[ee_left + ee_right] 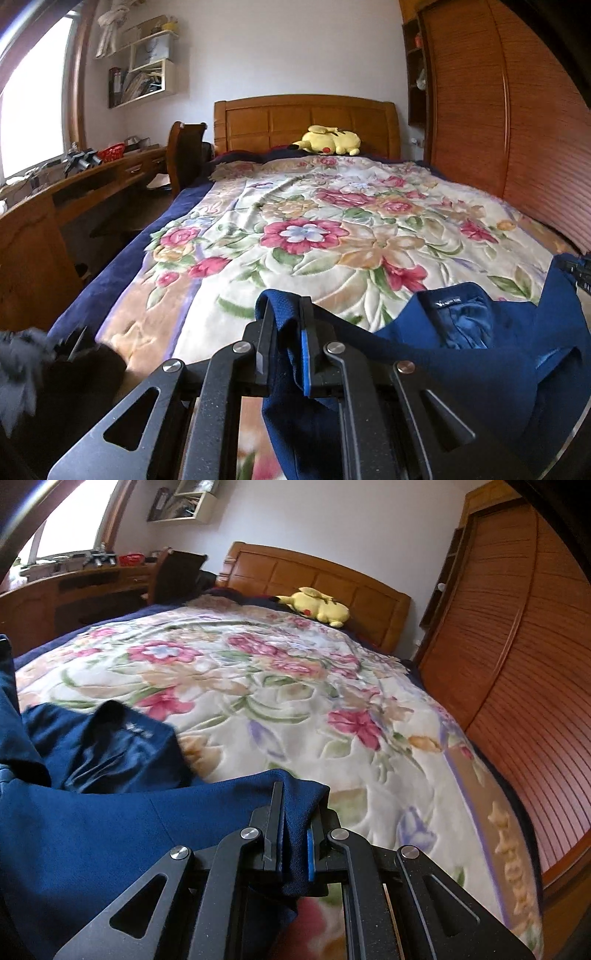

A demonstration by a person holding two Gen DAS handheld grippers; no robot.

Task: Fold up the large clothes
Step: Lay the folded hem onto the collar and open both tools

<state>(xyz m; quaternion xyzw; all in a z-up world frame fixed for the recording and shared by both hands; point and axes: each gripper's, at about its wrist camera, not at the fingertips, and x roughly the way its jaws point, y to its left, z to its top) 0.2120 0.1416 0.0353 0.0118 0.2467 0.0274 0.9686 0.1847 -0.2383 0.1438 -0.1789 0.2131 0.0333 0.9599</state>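
Left wrist: blue garment neck label, white lettering unreadable.

daylight floods in from my window on the left (blown out white); edges bend, near cloth smears slightly.

The blue garment runs off the lower edge; its label is unreadable. A dark fuzzy thing is blurred.
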